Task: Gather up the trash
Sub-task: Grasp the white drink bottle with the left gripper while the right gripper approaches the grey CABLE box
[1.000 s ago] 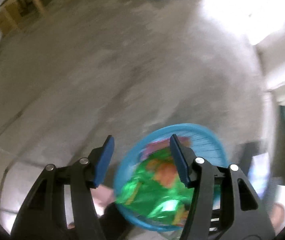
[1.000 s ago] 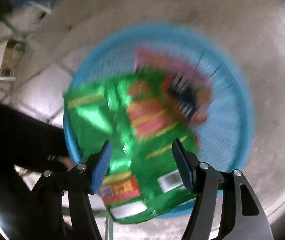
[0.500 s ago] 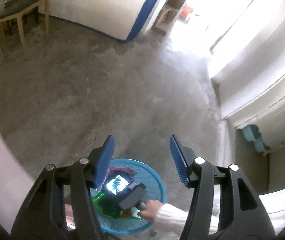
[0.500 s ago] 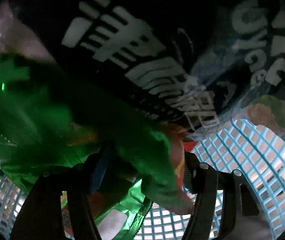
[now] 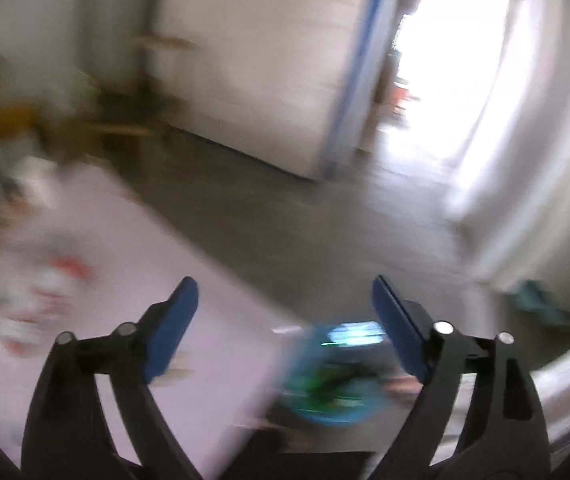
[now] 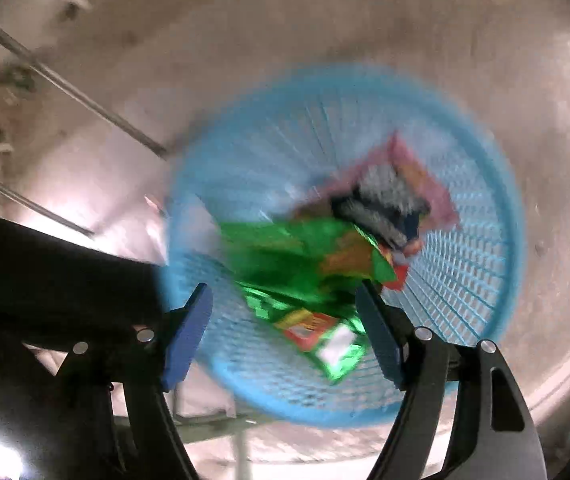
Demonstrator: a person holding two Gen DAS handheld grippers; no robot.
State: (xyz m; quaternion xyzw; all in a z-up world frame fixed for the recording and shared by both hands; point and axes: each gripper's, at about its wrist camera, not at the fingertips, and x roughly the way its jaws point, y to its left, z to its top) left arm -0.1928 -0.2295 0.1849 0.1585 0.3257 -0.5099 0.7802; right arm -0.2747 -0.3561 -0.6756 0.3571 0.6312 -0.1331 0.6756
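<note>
A blue mesh basket [image 6: 485, 208] sits on the concrete floor and holds a green snack wrapper [image 6: 297, 264] and a pink and black wrapper [image 6: 401, 192]. My right gripper [image 6: 285, 332] hovers above the basket, open and empty. My left gripper [image 5: 285, 332] is open and empty, raised over the edge of a white table [image 5: 157, 256]. The basket [image 5: 325, 404] shows blurred low in the left wrist view, below the table edge. Blurred red and white litter [image 5: 53, 280] lies on the table at left.
A white wall panel with a blue edge [image 5: 349, 80] stands ahead, next to a bright doorway [image 5: 445, 60]. Wooden furniture [image 5: 125, 120] is at the back left. Metal table legs [image 6: 69, 92] and a dark trouser leg [image 6: 45, 280] are left of the basket.
My right gripper has pulled back up out of the basket, leaving the wrappers inside. My left gripper has swung up and left, from the floor view to the table.
</note>
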